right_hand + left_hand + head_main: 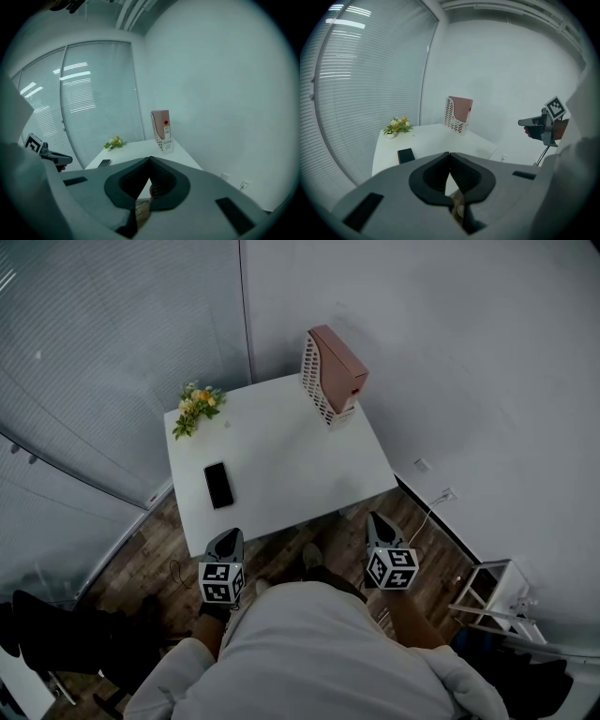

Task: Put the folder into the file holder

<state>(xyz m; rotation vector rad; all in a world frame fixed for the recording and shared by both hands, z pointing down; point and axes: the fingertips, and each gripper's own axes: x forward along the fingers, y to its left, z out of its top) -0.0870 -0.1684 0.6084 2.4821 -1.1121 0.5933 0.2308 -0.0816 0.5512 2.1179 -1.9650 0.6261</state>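
Left gripper (pixel 449 154) and right gripper (pixel 150 159) jaws closed, empty, pink folder (pixel 339 362) upright in white file holder (pixel 315 385) on table (pixel 291 456), red dot (pixel 165 123) on its spine only in right gripper view

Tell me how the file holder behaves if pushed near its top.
Probably tips rather than slides: the file holder stands tall and narrow, the pink folder rising above it. Perforated walls suggest light plastic, so likely easy to shift. It sits near the far corner of the table, so a hard push might send it off.
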